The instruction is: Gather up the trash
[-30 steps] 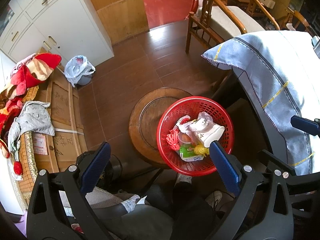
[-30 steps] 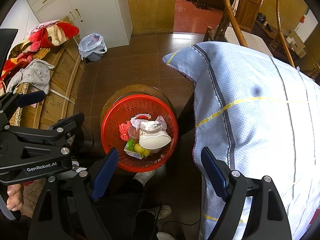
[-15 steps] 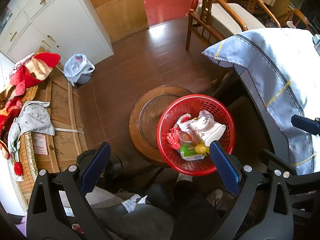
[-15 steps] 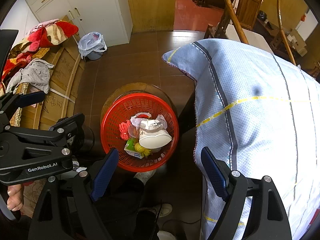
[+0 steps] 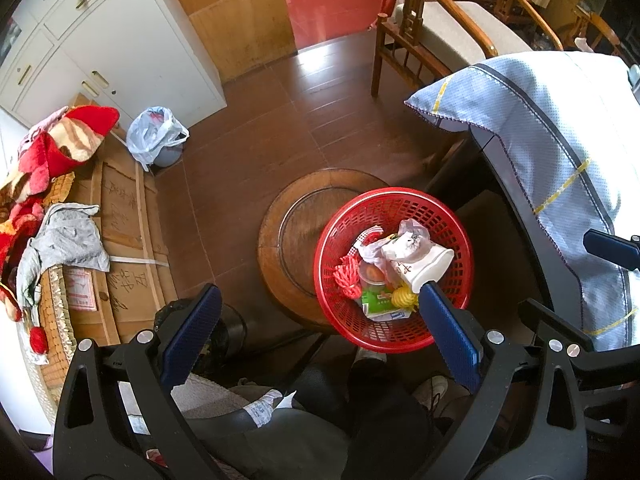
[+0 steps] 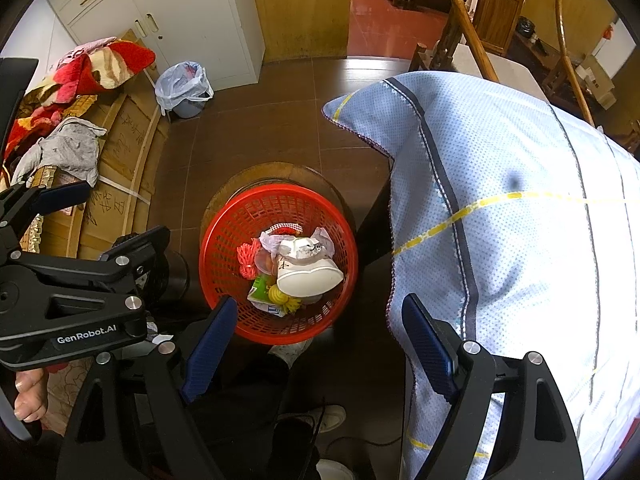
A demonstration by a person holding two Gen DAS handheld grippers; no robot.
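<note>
Nothing is shifting since earlier: my left gripper [image 5: 320, 332] and right gripper [image 6: 320, 340] are hovering released over the red basket [image 6: 224, 280] of trash [image 6: 296, 264].

A lived-in room of a home

Brown floor tiles [image 5: 248, 128], a white cupboard [image 5: 120, 52] with brass handles, carved wooden armchairs [image 5: 436, 36], a bagged waste bin [image 6: 184, 88] by the wall, blankets [image 6: 96, 68] heaped on flattened cardboard [image 5: 124, 232], a cloth-covered table [image 6: 520, 216] and a round wooden stool [image 5: 296, 240]
</note>
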